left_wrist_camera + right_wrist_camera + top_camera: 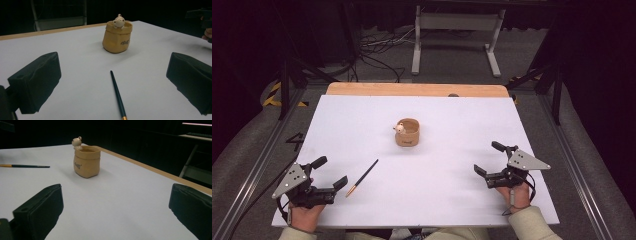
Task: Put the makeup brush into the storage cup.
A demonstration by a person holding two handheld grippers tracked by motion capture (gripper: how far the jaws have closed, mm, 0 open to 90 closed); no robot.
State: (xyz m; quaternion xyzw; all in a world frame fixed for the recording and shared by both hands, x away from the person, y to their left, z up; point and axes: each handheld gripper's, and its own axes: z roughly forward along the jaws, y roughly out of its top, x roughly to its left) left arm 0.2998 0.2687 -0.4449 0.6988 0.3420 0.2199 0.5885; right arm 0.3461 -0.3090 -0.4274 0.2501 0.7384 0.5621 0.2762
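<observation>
Where tongs gape: one pen [362,177], one pot [407,132].

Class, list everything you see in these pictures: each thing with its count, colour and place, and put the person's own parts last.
Pen holder: one, tan, bag-shaped with a small pale animal figure on its rim, upright near the table's middle.
Brush: one, dark handle with a golden end, lying flat between the pen holder and the left gripper.
Table: one, white top with a wooden strip along the far edge.
Cables: several, dark, on the floor beyond the table.
Left gripper: one, black, jaws open, near left corner.
Right gripper: one, black, jaws open, near right side.
Hands: two, each holding a gripper.
</observation>
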